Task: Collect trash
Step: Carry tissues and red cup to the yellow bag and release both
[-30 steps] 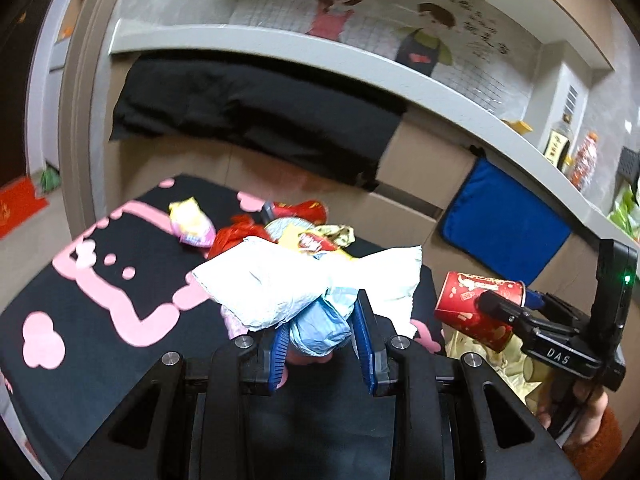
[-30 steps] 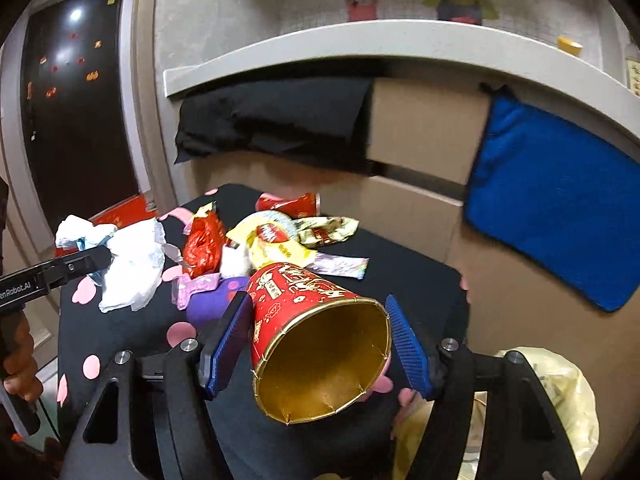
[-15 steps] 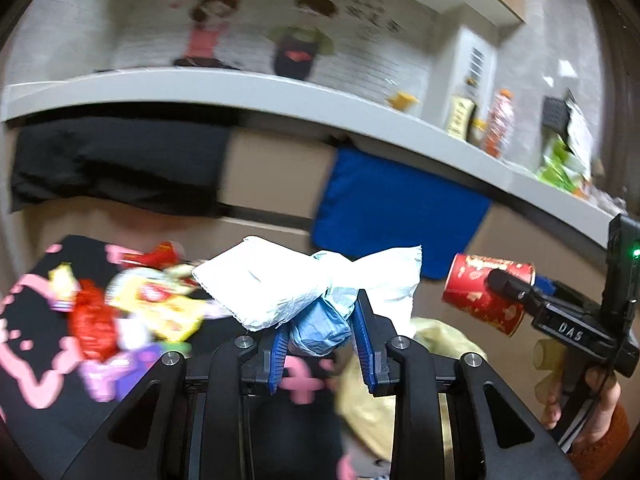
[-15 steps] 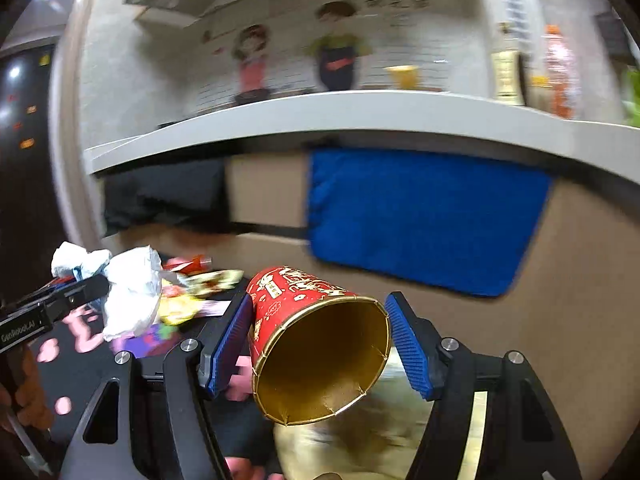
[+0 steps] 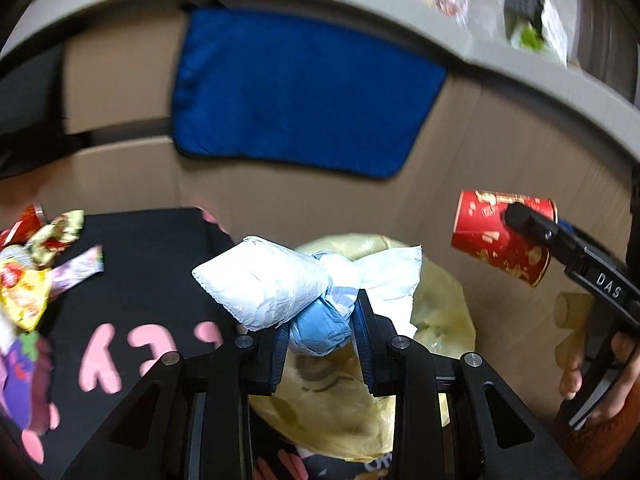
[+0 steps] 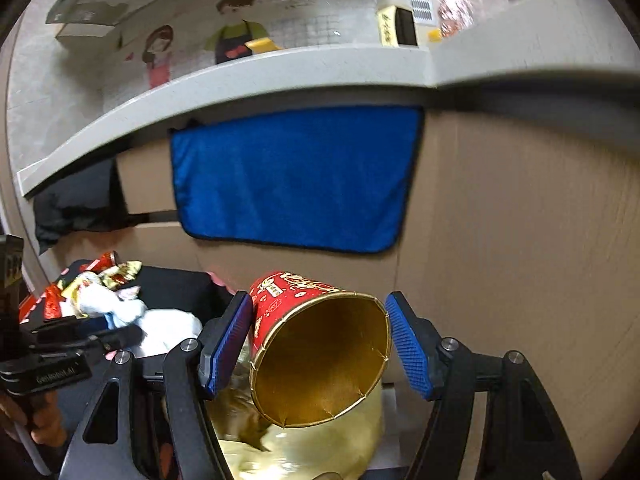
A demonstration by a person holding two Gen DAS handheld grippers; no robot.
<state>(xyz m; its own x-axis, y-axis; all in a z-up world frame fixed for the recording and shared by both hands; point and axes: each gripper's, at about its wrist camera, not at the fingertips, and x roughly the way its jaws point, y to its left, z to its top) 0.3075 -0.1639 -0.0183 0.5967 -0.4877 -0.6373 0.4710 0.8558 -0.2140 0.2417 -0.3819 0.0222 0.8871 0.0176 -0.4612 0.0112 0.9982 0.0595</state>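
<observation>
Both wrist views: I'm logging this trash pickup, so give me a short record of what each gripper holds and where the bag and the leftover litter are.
left gripper: shut on a wad of white and blue tissue
right gripper: shut on a red paper cup, gold inside, mouth toward the camera
yellow bag: below both grippers, beside the black cloth
black cloth: pink pattern, left of the bag
wrappers: several lying on the cloth's far left
blue towel: hanging on the wall behind

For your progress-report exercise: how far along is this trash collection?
Done: nothing visibly dropped yet. In hand: left claw grips crumpled tissue, right claw a red paper cup, both over the yellow bag. Left: wrappers on the black table.
</observation>
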